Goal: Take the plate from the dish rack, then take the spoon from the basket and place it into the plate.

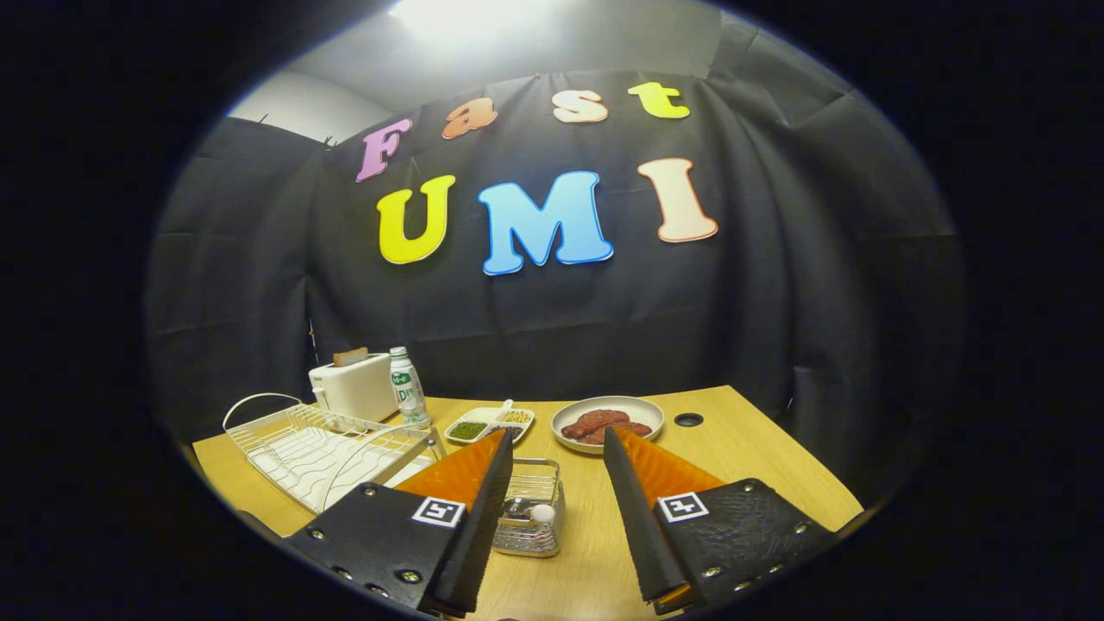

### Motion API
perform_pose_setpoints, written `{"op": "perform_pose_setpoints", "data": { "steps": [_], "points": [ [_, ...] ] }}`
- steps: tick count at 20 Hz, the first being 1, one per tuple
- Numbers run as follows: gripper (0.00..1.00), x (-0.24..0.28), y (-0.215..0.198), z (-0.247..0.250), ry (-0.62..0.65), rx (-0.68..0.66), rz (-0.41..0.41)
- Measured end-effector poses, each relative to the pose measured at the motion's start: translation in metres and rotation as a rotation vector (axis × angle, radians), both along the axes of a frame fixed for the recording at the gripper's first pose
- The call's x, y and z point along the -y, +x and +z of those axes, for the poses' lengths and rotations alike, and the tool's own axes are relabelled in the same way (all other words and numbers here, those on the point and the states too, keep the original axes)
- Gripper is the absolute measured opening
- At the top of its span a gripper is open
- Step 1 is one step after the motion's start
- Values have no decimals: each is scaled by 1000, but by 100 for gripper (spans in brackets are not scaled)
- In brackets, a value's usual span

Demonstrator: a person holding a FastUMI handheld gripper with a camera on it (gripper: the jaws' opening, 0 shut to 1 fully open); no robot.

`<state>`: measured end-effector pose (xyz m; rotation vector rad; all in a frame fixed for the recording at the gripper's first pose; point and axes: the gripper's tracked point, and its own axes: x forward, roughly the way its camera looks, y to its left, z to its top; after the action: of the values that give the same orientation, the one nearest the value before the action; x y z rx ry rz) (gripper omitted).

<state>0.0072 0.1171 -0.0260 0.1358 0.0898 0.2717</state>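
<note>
Gripper spread wide over wooden table, gripping nothing. Small wire basket between fingers, white spoon inside. Round plate beyond, white wire dish rack off left.

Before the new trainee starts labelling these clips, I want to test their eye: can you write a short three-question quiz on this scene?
1. True or false: the claw is shut on the spoon.
2. What lies between the claw's fingers? A) wire basket B) toaster C) bottle
3. Fill in: the round plate beyond the fingers holds reddish ____.

Key
1. False: the fingers stand apart, holding nothing.
2. A, with the white-ended spoon in it.
3. Food, perhaps meat; the picture does not settle which.
</note>
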Motion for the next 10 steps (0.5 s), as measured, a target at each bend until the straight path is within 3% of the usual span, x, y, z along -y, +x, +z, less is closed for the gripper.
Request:
{"op": "perform_pose_setpoints", "data": {
  "steps": [6,8,10],
  "points": [
    [66,-7,25,-40,-1,-50,8],
    [62,-13,34,-49,-11,-63,17],
    [48,-23,38,-51,-5,-63,51]
  ]
}}
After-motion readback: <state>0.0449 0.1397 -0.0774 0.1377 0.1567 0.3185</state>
